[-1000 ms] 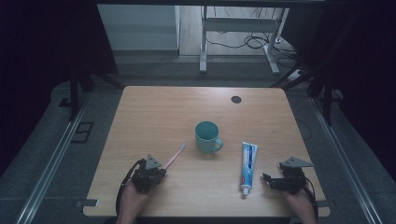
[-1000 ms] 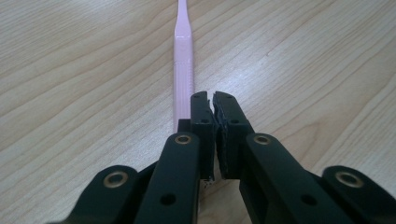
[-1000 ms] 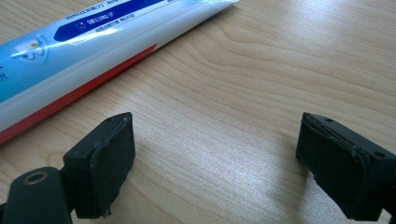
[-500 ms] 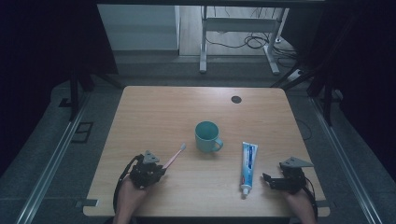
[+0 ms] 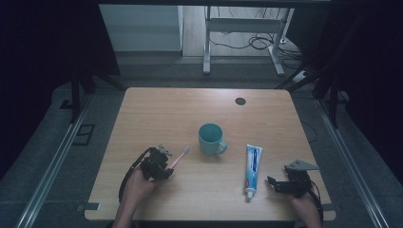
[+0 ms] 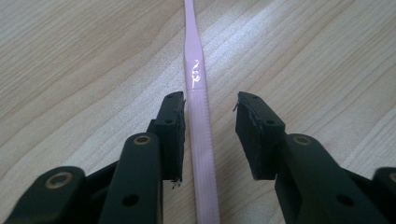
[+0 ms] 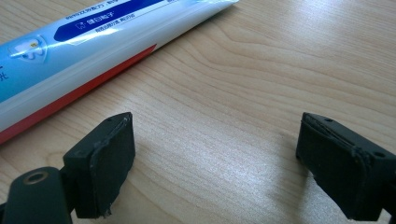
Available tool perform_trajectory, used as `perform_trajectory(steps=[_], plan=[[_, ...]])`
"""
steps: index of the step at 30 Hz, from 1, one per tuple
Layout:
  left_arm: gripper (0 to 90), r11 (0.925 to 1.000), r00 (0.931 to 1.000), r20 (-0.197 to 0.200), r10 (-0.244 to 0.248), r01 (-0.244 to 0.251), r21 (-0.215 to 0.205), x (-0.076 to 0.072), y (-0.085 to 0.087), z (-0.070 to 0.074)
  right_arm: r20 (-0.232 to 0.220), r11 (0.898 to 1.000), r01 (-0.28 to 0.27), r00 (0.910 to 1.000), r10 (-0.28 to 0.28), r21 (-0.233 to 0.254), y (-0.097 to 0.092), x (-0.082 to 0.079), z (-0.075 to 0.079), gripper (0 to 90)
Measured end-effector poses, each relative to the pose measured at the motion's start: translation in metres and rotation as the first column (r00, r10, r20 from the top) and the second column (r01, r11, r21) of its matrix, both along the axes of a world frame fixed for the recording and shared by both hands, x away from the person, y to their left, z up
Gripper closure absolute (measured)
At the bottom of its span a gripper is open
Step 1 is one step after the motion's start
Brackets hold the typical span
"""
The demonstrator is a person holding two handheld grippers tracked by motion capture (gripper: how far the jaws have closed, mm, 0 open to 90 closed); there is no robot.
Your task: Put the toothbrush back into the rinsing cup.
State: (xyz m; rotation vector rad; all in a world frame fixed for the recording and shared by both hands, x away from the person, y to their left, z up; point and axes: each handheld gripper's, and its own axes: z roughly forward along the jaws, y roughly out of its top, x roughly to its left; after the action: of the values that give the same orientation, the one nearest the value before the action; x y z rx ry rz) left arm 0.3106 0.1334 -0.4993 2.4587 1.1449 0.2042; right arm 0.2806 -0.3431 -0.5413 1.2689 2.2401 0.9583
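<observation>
Room: dim all round, dark curtains at the sides, a white desk frame and loose cables on the floor beyond the far edge.
Table (image 5: 157, 109): pale wood grain, lit from above; a small dark round spot (image 5: 240, 101) near its far edge.
Left gripper (image 5: 164, 161): low over the near-left part of the table, in the person's left hand (image 5: 138, 183), jaws aimed toward the mug.
Left gripper, jaws: partly apart and they have just been opening. In the left gripper view the toothbrush handle runs straight between the pads (image 6: 170, 128); it lies right against the left-hand pad, while a clear gap shows to the right-hand one, so no squeeze on it.
Toothbrush (image 5: 178, 157): pink, flat on the wood, handle end inside the left jaws, bristle head pointing away from that gripper toward the mug, just short of it.
Mug (image 5: 210, 138): teal, upright, ahead of the left gripper past the brush head, handle turned toward the near-right.
Right gripper (image 5: 274, 184): near the table's near-right corner, in the person's right hand (image 5: 304, 209), grey plate on top.
Right gripper, jaws: wide apart – bare wood between them, nothing held.
Toothpaste tube (image 5: 252, 169): white and blue with a red stripe, lying flat just off the right gripper's open tips, toward the mug side – apart from both pads in the right gripper view (image 7: 93, 42).
</observation>
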Motion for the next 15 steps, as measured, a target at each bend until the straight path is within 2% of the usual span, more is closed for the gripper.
perform_trajectory(steps=[7,8,15], plan=[[59.2,0.9977,0.9965,-0.084,-0.002,0.007,0.068,0.017,-0.012,0.001,-0.001,1.0,0.001,1.0,-0.001,0.001,0.0,0.0,0.0,11.8],[59.2,0.9959,0.9955,-0.093,-0.012,0.02,0.088,0.019,-0.013,0.002,-0.001,1.0,0.001,1.0,-0.001,0.001,0.0,0.0,0.0,11.8],[59.4,0.9891,0.9873,-0.159,0.004,0.02,0.146,0.035,-0.024,0.006,-0.001,1.0,0.002,1.0,-0.002,0.001,0.0,0.0,0.0,11.8]])
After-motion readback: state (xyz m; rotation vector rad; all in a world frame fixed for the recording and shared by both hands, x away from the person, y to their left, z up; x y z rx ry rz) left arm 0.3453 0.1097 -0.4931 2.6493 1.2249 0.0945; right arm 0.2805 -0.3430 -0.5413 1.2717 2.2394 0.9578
